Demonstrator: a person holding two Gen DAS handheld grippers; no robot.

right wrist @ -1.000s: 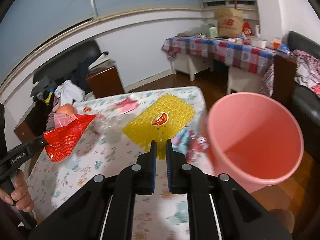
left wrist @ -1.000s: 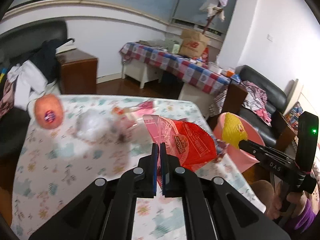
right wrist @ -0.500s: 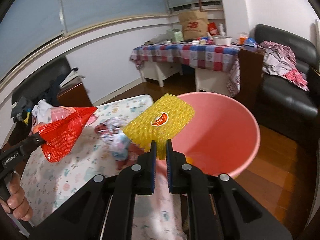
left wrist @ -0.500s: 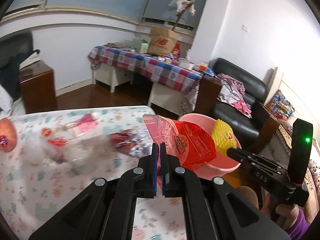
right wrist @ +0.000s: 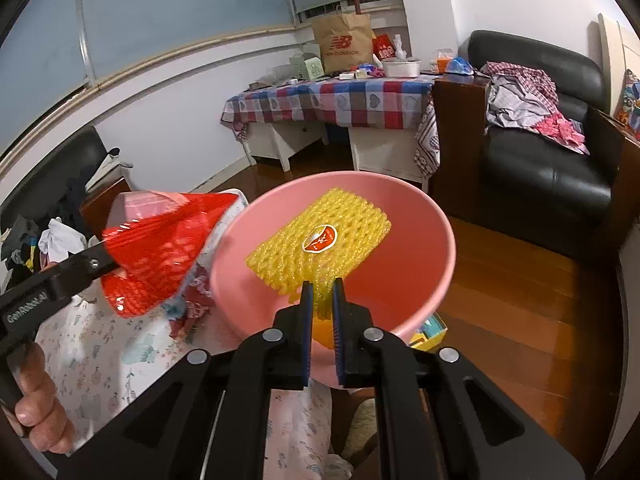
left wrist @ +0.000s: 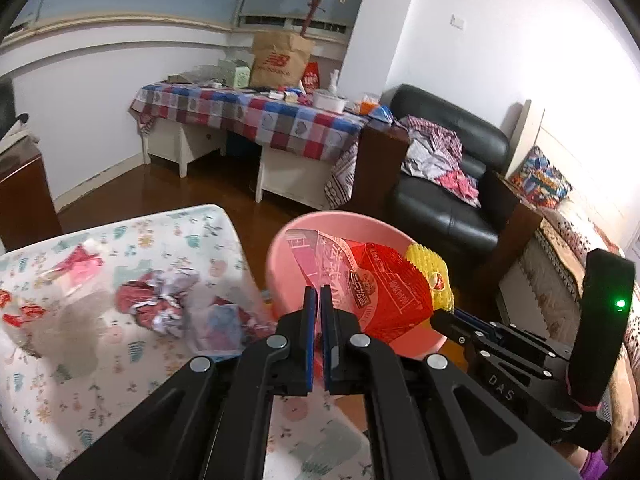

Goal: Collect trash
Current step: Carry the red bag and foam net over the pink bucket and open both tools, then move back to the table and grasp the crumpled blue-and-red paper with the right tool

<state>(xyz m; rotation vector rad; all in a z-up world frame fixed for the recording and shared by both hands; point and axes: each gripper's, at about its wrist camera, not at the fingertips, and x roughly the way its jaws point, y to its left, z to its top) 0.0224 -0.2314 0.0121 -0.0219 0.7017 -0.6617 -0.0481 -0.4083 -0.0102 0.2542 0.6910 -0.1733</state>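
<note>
You are holding a red crinkled plastic snack wrapper pinched in your left gripper and a yellow foam fruit net clamped in your right gripper, both hanging over the round pink plastic bucket beside the floral-clothed table.

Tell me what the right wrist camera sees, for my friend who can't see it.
The right gripper pinches a yellow foam fruit net over a round pink plastic bucket. On the left, the left gripper holds a red plastic snack wrapper above a floral-clothed table with more crumpled wrappers.
</note>
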